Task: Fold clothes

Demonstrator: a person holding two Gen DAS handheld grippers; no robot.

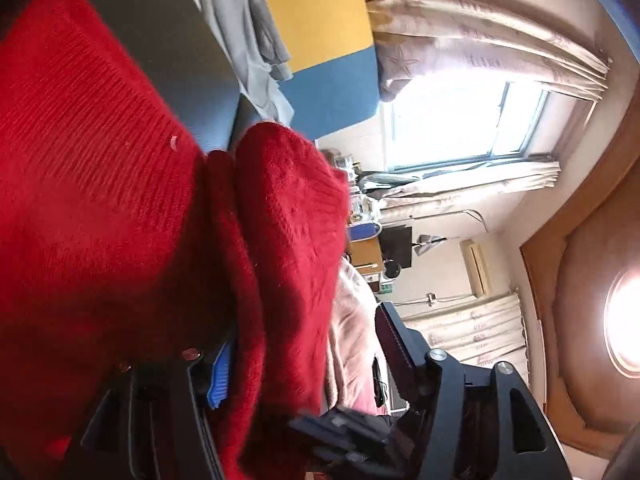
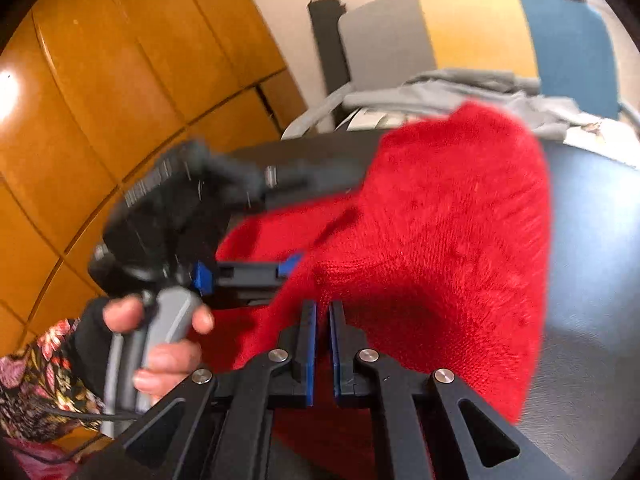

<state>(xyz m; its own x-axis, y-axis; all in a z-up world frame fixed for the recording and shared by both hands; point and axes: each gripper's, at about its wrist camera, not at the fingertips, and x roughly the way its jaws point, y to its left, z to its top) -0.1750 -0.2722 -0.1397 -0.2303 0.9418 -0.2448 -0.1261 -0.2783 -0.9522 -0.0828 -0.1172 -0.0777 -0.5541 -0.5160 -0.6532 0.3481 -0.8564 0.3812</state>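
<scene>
A fuzzy red knit sweater [image 2: 448, 240] lies bunched on a dark table [image 2: 592, 264]. My right gripper [image 2: 322, 308] is nearly shut, its blue-padded jaws close together, pinching an edge of the sweater. My left gripper [image 1: 308, 344] is open wide; a fold of the red sweater [image 1: 280, 248] hangs between its blue pad [image 1: 221, 376] and the far finger [image 1: 394, 336]. The left gripper also shows in the right wrist view [image 2: 240, 272], held by a hand at the sweater's left edge.
A chair with grey, yellow and blue backrest [image 2: 480, 28] stands behind the table, grey clothes [image 2: 460, 88] draped on it. Wooden cabinet doors [image 2: 120, 80] are at left. A window with curtains [image 1: 460, 120] and a bed [image 1: 352, 320] show in the left wrist view.
</scene>
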